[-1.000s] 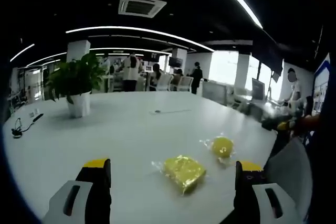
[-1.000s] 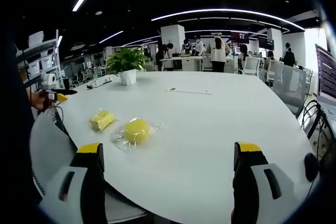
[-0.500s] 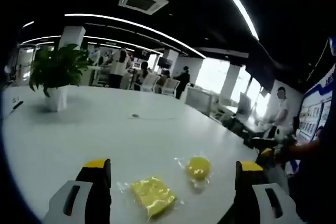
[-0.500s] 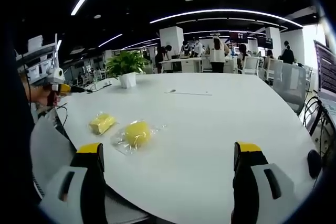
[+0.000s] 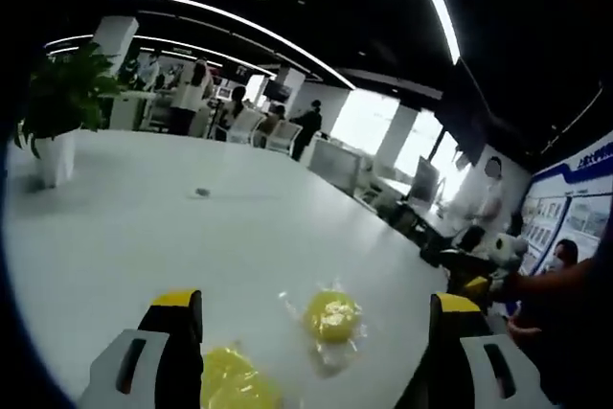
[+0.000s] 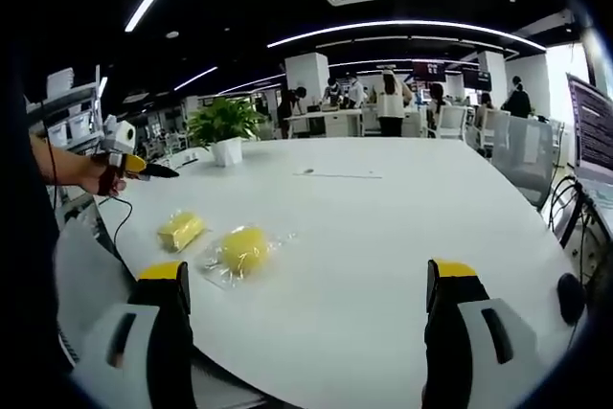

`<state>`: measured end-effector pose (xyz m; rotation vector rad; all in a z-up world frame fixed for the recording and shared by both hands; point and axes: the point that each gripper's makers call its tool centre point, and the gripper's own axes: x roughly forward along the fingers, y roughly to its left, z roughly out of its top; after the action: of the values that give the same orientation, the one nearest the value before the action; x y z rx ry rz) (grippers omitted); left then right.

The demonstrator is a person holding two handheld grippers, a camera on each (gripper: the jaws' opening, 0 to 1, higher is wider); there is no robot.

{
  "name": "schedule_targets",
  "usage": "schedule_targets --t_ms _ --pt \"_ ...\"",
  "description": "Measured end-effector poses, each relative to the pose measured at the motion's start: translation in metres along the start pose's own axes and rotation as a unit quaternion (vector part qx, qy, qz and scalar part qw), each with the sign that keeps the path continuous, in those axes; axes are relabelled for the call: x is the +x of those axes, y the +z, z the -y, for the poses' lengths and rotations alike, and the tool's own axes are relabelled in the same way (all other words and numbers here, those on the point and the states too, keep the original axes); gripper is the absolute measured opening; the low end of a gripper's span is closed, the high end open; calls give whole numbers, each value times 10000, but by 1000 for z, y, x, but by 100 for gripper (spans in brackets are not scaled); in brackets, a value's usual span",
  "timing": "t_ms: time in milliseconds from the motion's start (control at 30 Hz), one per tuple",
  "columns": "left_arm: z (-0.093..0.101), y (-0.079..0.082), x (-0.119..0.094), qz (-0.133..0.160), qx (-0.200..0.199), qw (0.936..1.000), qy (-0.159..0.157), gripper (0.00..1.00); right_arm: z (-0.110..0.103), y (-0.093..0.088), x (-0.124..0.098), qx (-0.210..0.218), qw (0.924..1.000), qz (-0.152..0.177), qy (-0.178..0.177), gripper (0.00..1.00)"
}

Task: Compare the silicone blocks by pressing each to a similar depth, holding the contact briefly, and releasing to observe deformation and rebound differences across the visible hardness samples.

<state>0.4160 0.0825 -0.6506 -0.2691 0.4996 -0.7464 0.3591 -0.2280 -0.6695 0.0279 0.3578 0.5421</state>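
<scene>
Two bagged yellow silicone blocks (image 6: 181, 230) (image 6: 243, 250) on table (image 6: 383, 227); both tools (image 5: 316, 332) (image 6: 306, 328) wide open, empty.

Left gripper (image 5: 316, 332): two black jaws, each capped with a yellow tip; light grey housings at the base of each jaw, each with a dark oblong slot.

Right gripper (image 6: 306, 318): same build, with black jaws, yellow caps and pale grey moulded housings with dark slots.

In the right gripper view the left gripper (image 6: 129, 155) appears as a white-and-grey body with a yellow band and a dark pointed jaw end, with a thin black cable (image 6: 117, 232) trailing below it.

Person: bare forearm (image 6: 67, 168), no sleeve visible there.
</scene>
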Motion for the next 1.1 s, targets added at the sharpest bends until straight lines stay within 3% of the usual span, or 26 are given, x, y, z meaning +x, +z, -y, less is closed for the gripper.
schedule_targets --t_ms 267,333,433,533,600,700,767,867,967,1033,1100 --pt "1 -25 45 -563 -130 9982 -136 100 -5 -3 4 -39 9999 -96 99 97" --pt "1 -32 53 -693 -291 9971 -148 100 -6 -4 4 -73 9998 -127 99 97" --pt "1 -44 65 -1005 -929 9905 -103 100 -3 -9 3 -81 9998 -177 74 97" --pt "2 -44 73 -1008 -1052 9892 -159 100 -1 -13 2 -35 9998 -199 43 97" --pt "3 -51 80 -1204 -1324 9836 -202 100 -1 -15 1 -20 9998 -212 36 97" --pt "3 -56 89 -1306 -1439 9807 -210 99 0 -16 1 -21 9997 -231 41 97" --pt "5 -65 92 -1544 -1697 9729 -284 93 1 -17 1 -58 9997 -231 38 97" --pt "5 -69 102 -1566 -1923 9682 -334 94 2 -14 -1 -53 9998 -208 16 97" --pt "6 -78 107 -1733 -2373 9554 -302 90 3 -15 -3 -41 9998 -217 -3 97" --pt "0 -82 113 -1787 -2486 9517 -245 88 3 -16 -4 -39 9997 -241 -11 97" --pt "-3 -84 118 -1768 -2484 9520 -255 84 4 -17 -5 -24 9997 -239 -19 97"
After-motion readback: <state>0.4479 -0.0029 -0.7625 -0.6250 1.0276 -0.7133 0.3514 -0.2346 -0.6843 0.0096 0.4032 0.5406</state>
